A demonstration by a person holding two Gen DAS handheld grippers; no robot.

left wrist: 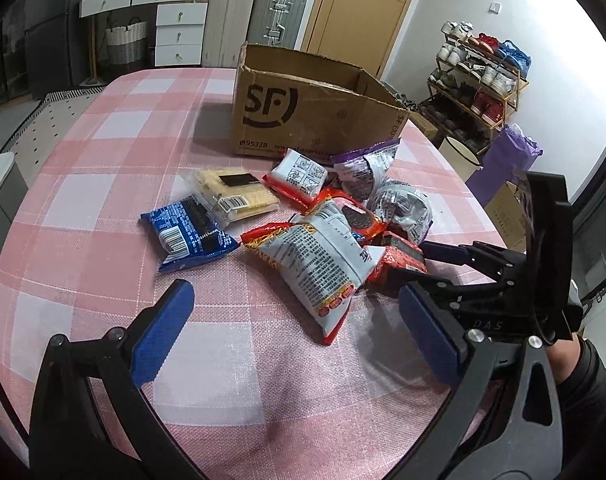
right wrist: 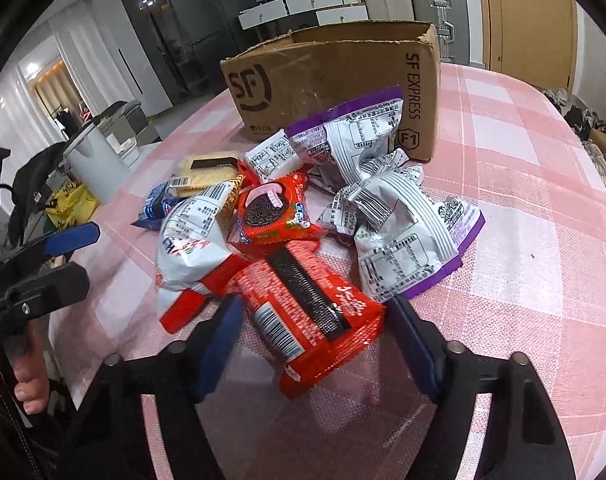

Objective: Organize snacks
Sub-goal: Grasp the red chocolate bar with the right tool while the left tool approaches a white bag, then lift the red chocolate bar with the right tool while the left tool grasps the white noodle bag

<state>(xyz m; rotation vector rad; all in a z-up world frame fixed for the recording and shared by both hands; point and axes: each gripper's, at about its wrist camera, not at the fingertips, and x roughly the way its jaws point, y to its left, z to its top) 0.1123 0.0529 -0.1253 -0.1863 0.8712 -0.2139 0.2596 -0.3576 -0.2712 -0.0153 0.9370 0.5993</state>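
Bare bench (left wrist: 115,184) left of the snack pile (left wrist: 327,216), more bare cloth on the pile's right in the right wrist view, cardboard box (left wrist: 303,116) walling off the far side, red packet (right wrist: 315,316) lying between the right gripper's spread fingers (right wrist: 219,340)

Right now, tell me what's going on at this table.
A person holding a gripper in each hand is sorting a pile of snack packets on a pink checked tablecloth. The right gripper is open, its fingers either side of a red biscuit packet, not yet closed on it. The left gripper is open and holds nothing, near a white and red snack bag. The open SF Express cardboard box stands just behind the pile.
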